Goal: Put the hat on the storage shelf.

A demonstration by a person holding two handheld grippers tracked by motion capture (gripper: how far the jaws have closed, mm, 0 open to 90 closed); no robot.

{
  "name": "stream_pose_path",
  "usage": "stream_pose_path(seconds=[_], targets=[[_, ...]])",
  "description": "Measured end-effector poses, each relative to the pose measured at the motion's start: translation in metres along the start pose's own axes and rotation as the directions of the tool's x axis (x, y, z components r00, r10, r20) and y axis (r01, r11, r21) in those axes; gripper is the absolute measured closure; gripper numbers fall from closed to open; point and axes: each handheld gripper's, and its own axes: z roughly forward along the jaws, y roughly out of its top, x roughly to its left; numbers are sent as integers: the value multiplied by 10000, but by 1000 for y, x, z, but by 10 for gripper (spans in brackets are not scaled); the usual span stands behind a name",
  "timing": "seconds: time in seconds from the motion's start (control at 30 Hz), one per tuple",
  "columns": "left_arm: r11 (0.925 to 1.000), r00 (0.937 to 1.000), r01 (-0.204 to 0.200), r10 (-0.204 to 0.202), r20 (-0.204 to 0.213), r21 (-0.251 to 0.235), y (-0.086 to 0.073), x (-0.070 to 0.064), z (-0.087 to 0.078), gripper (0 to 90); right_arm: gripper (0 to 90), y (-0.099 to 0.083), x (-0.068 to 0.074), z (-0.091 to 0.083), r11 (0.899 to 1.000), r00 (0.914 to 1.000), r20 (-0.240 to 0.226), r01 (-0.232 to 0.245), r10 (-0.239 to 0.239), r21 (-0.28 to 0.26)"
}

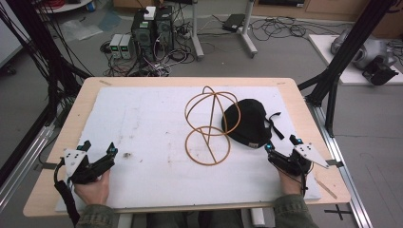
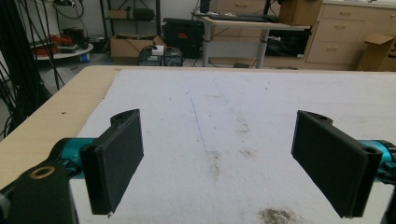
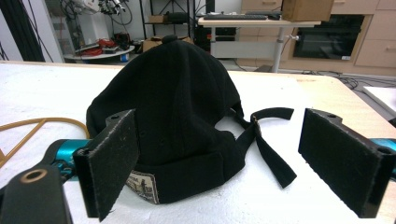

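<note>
Right gripper (image 3: 219, 163), jaws spread, faces a black cap (image 3: 177, 116) whose sewn label, perhaps printed, appears here; left gripper (image 2: 219, 163), likewise spread, overlooks bare worktop (image 2: 46, 121); overhead, a wire stand (image 1: 209, 126) touches the cap.

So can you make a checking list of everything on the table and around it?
Surface: wooden table under a white mat with small dirt marks.
Job's things: black cap, strap loose; golden wire stand touching its left side.
Clutter: nothing seen.
Grippers: left tool open, empty; right tool open, empty, facing the cap.
Cables: one trails from each tool; tangles on the floor.
Surroundings: computer boxes, desk legs, black frame poles.
</note>
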Motion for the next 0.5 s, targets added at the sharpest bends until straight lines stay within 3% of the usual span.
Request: stream_pose_path(seconds=[0.5], targets=[[10000, 10000, 30, -30, -69, -37, 0, 1, -1, 170, 119, 0, 1, 0, 10000, 10000, 16, -60, 60, -3]])
